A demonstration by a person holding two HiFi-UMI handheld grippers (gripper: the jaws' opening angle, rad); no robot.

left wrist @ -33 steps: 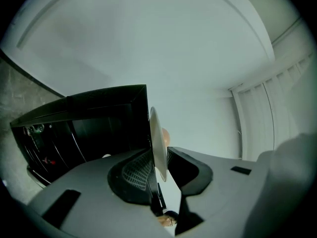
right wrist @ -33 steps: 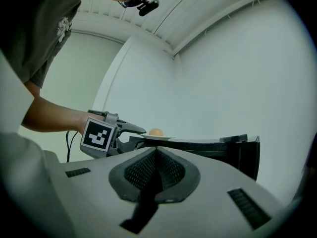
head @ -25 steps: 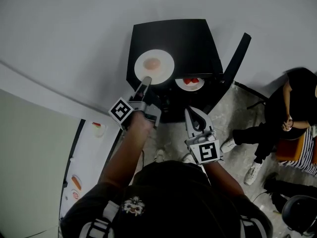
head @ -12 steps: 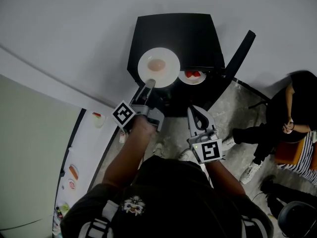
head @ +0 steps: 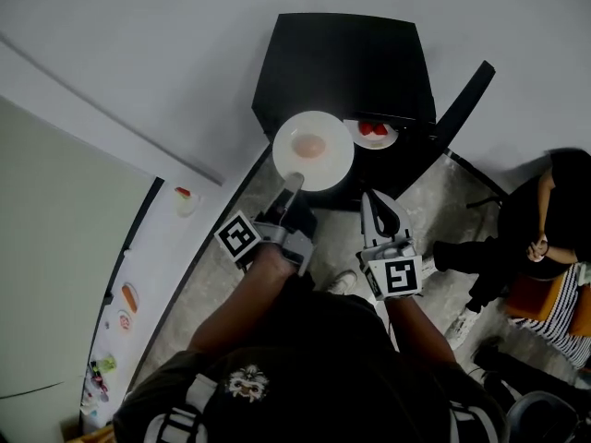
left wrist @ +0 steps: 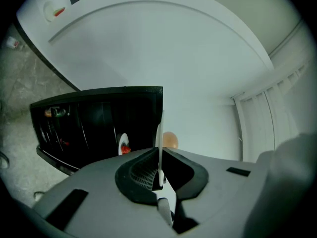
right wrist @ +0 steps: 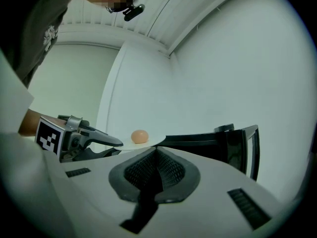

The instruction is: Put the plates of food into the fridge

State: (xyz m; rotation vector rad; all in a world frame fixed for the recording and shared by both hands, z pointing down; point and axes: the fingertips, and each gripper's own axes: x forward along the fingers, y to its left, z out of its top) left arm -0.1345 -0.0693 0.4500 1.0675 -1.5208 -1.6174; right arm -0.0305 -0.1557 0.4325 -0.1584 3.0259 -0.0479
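Within the last second the left gripper has been closing its jaws on the near rim of the large round white plate. They now stand clenched on that rim, which the left gripper view shows edge-on between the pads. Held so, the plate has come off the top of the black box-shaped fridge, where it seemed to lie a second ago, moving toward the person and a little lower. It now hangs roughly level in the air over the fridge's near front edge. I take the pickup as done and the carry as begun. What remains is to bring the plate down to the fridge's opening, whose black door stands swung open at the right, and slide it onto a shelf. A small white plate with red food already sits just inside, right of the held plate. The right gripper hangs near, right of the left one, its jaws pressed together on nothing. The held plate is plain, shallow and glossy, with one round peach-coloured piece of food near its middle. Gripped by one edge only, it could tip, and the food looks free to roll.
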